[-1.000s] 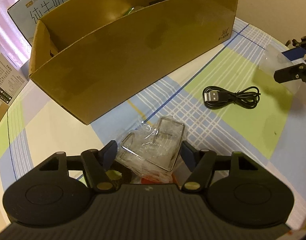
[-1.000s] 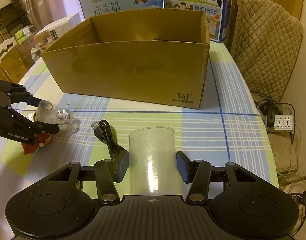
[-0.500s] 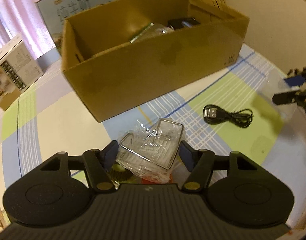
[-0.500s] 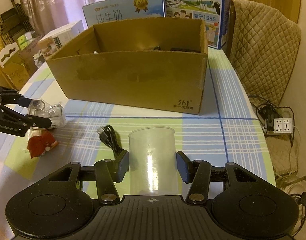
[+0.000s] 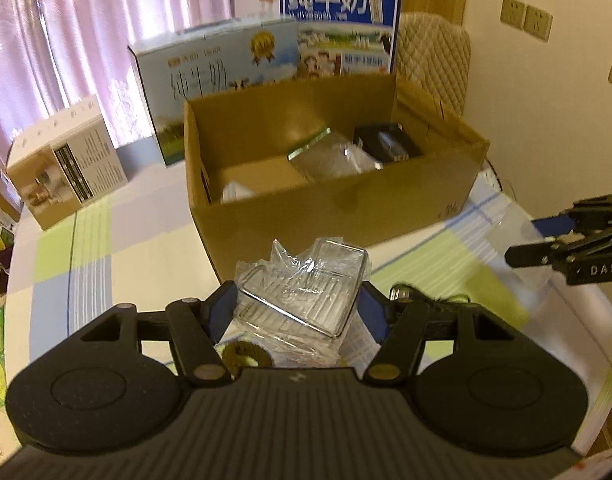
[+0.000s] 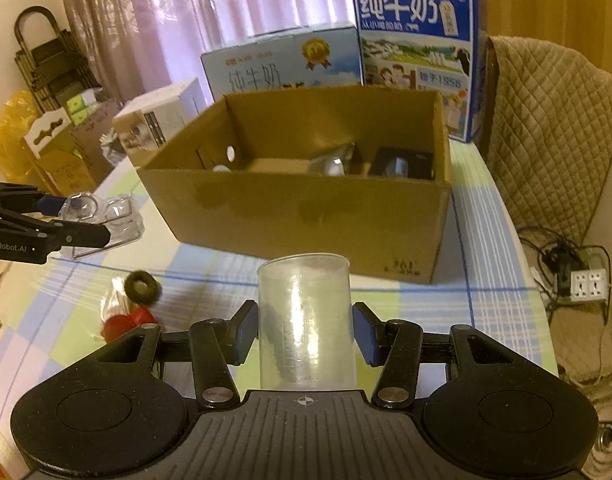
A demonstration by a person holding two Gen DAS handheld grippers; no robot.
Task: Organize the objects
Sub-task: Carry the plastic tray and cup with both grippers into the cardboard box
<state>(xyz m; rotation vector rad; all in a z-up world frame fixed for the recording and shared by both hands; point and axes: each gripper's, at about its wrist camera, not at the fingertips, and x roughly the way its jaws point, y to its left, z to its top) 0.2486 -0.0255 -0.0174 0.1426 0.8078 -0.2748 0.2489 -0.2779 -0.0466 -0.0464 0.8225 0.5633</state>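
Between the fingers of the left gripper (image 5: 295, 314) sits a clear plastic packet (image 5: 301, 294), crinkled wrap around a wire-edged insert, with both pads pressed on its sides and the load held clear of the table. The right gripper (image 6: 303, 334) is likewise clamped, on an upright clear plastic cup (image 6: 304, 320).

Both loads sit just short of the open cardboard box (image 6: 306, 216), which already holds a black item and a shiny wrapped one. To place them well, I judge each should clear the near wall before descending. The cup should stay upright, and the free floor on the box's left side suits the packet. Squeezing harder would likely crush either piece.

Left on the checked tablecloth (image 6: 490, 280) are a dark ring (image 6: 143, 287) and a red piece (image 6: 123, 324).

Readable writing: "GenRobot.AI" and "DAS" on the gripper fingers, "纯牛奶" on both milk cartons (image 6: 418, 56) behind, one also showing "1956", and a small dark mark on the box front, too blurred to read.
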